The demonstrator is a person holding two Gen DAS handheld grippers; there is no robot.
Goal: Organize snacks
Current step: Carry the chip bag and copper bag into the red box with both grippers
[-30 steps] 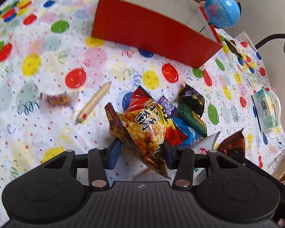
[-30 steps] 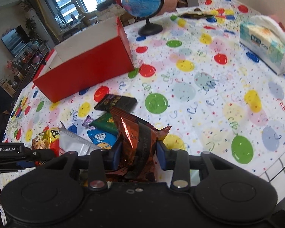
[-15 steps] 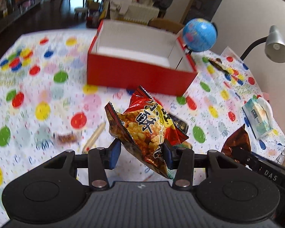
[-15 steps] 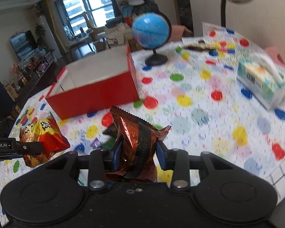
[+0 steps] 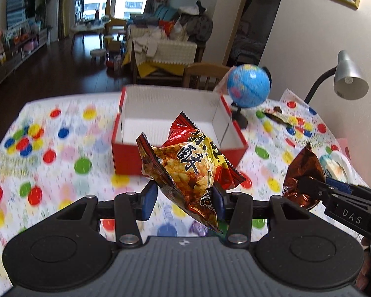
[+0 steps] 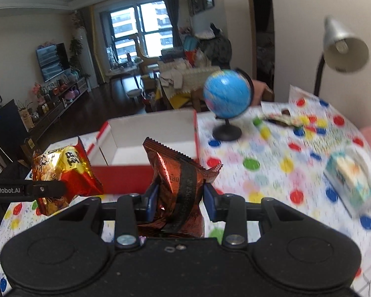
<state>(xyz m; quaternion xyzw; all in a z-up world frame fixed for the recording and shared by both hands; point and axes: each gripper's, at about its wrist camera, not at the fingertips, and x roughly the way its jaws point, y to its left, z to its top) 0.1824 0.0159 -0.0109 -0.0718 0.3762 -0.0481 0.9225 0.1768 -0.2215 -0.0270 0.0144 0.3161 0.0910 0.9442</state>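
Left claw (image 5: 184, 199) clenched on a red and yellow snack bag (image 5: 188, 160), pinched low so the bag stands up and leans toward the left. Right claw (image 6: 180, 198) clamped on a copper-brown snack bag (image 6: 183, 175), crumpled at the waist, long axis roughly upright. Both bags held in the air above the counter (image 5: 61, 153), side by side, the red bag on the left. Straight ahead of both claws: an open red box (image 5: 126, 158) with a white, seemingly empty interior, its near wall facing the claws. Left claw apparently lined up with the box's middle, right claw nearer its right end. Beyond, a blue globe (image 6: 226, 94), a grey lamp (image 6: 343, 47), and a tissue pack (image 6: 353, 178) well off to the right.
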